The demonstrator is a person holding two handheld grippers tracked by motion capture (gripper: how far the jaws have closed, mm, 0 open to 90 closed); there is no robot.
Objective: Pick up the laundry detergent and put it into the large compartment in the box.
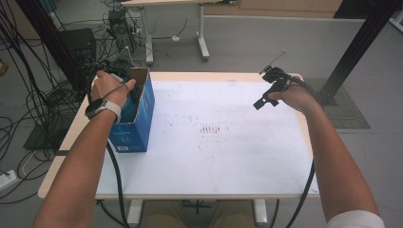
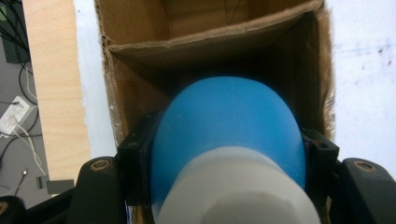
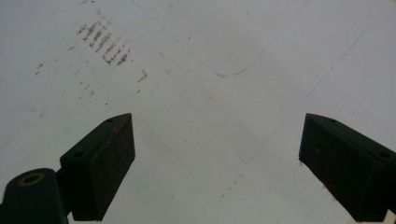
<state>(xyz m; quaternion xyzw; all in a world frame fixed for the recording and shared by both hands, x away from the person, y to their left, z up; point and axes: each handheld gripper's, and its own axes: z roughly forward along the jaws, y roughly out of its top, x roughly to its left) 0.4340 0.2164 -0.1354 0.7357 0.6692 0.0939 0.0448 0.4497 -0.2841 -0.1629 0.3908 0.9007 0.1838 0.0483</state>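
Holding a smooth blue-and-white rounded plastic bottle (image 2: 229,140) between its two black jaws, the left gripper (image 2: 229,182) hangs over the mouth of the open cardboard box with blue printed sides (image 1: 142,111), and the bottle's blue domed end points straight ahead of the gripper into the brown interior of the box. The jaws are clamped on the bottle's sides, one pad at each flank of the blue part, just behind the dome. The plastic looks hard, glossy and light, so it will likely keep its shape under the squeeze but could slip along the pads; the straight section where blue meets white seems the safest place to hold, since the curved dome would squirt out of a pinch. The box walls are thin card and would give if the bottle bumps them. Well apart from this, the right gripper (image 3: 215,168) hovers over the bare white tabletop (image 3: 196,56) with its jaws spread wide and nothing between them; faint brown smudges (image 3: 105,44) lie ahead of it to its left.
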